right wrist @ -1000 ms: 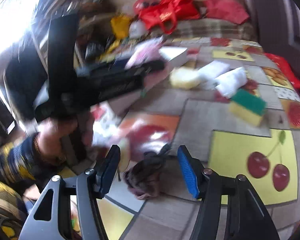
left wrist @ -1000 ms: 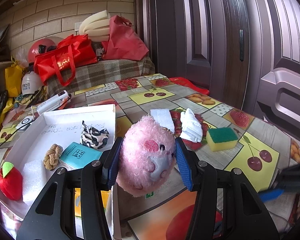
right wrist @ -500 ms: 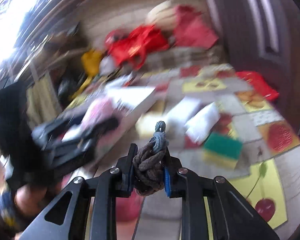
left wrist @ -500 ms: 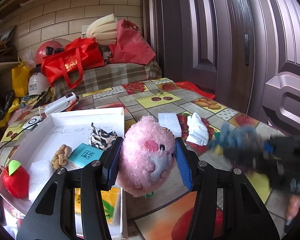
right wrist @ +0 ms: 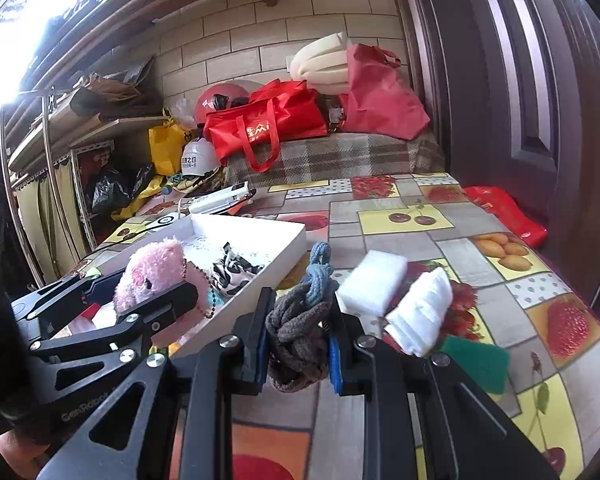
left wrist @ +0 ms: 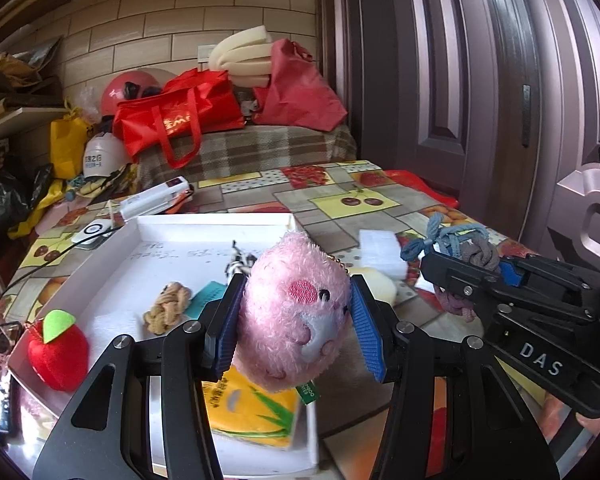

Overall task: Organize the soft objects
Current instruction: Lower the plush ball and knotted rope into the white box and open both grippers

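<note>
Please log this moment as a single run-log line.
left hand-held gripper: shut on pink plush | right hand-held gripper: shut on knotted rope | white tray: holds red apple plush

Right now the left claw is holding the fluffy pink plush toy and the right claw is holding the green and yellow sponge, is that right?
Not quite. The left claw does hold the fluffy pink plush toy, but the right claw grips a knotted grey and blue rope, as the right wrist view shows. The green and yellow sponge lies on the table.
</note>
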Available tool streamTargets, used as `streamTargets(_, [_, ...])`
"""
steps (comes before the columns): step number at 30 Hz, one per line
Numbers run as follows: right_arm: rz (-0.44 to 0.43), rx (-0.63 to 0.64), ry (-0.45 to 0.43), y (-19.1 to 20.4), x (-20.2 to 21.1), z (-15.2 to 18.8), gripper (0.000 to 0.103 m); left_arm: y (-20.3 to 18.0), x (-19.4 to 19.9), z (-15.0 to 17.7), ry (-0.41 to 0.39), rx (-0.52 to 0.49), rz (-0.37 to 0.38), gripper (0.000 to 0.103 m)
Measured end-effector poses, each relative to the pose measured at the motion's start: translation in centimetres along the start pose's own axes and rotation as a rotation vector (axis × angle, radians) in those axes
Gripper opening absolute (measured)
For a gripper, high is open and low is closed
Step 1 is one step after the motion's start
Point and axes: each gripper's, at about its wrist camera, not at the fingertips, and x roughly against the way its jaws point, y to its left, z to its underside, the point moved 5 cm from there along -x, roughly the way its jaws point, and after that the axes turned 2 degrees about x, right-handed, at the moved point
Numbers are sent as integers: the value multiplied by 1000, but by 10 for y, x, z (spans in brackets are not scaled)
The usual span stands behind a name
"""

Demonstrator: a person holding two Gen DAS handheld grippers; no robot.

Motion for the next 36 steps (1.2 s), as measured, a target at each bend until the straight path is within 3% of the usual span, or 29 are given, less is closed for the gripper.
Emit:
streamTargets(14, [-25,108,-10,46,-34,-11,23,53,-2,-2,-12,32,-115,51])
streamTargets(22, [-58,148,-6,72,-58,-18,23,117,-10,-4,1,179,-205,51])
streamTargets(28, [-95,172,18,91,-79,-23,25,132,-13,-4,3,182,-249,51])
streamTargets(32, [-96,205,14,100,-86,-25,26,141,-16,-2,19,209,-246,57])
streamTargets(33, [-82,220,1,102,-85,-26,29,142,-17,-1,25,218,-246,58])
streamTargets(34, [-78,232,-5,105,-85,-26,42,143,-17,-1,29,223,-244,60])
streamTargets(36, [-47,250,-19,107,-83,-26,53,149,-17,-1,33,241,-277,71])
